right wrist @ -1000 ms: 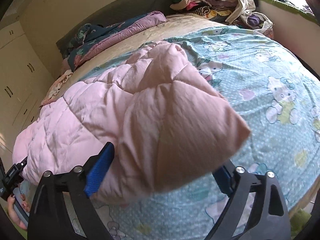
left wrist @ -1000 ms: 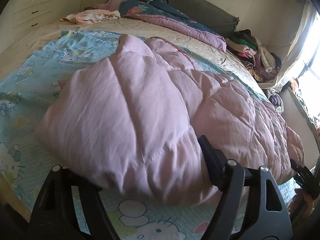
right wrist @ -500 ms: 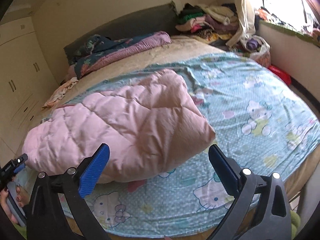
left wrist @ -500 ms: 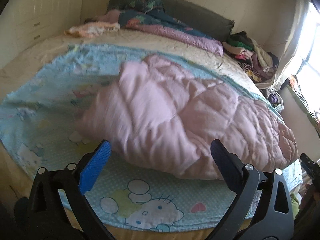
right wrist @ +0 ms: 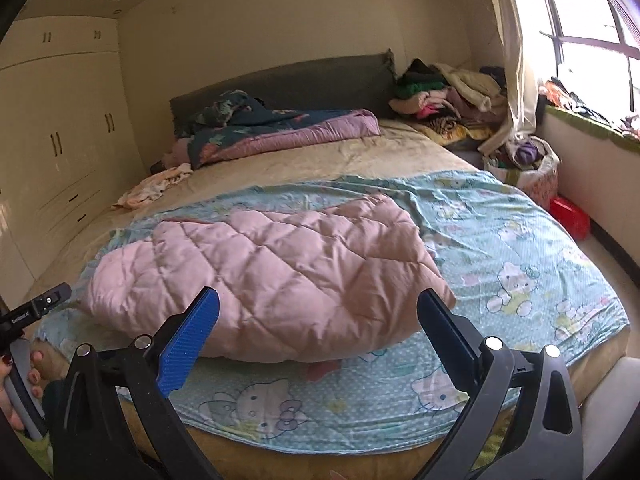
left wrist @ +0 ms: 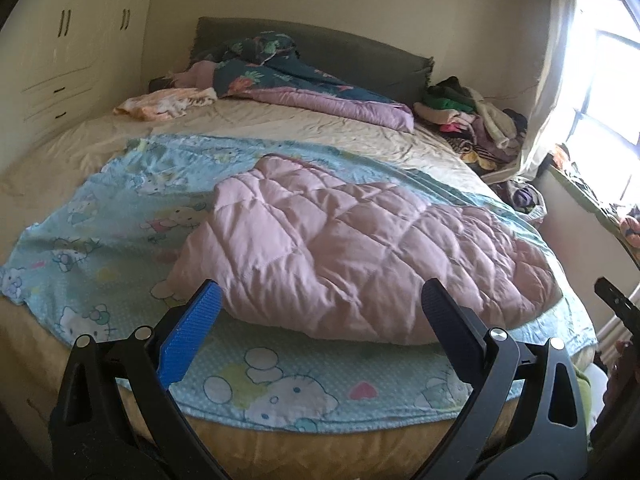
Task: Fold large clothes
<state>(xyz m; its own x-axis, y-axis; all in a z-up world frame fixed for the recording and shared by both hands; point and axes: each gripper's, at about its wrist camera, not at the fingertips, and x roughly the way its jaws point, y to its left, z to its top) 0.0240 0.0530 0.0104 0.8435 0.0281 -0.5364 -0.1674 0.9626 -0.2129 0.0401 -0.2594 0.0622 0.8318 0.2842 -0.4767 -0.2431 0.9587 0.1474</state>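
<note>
My left gripper (left wrist: 320,320) and right gripper (right wrist: 320,320) hang spread wide and empty at the foot of the bed (left wrist: 280,120). The folded pink quilted down coat (left wrist: 360,256) lies just beyond their fingers on a light-blue cartoon-cat sheet (left wrist: 100,240); a heap of clothes (right wrist: 448,100) crowds the headboard corner.

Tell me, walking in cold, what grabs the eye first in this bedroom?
The puffy pink quilted coat lies folded in a heap on a blue cartoon-cat sheet spread over the near part of the bed. Both pairs of tongs, left and right, hover open in front of it, holding nothing. Farther back, a jumbled pile of clothes sits at the head of the bed by the bright window.
</note>
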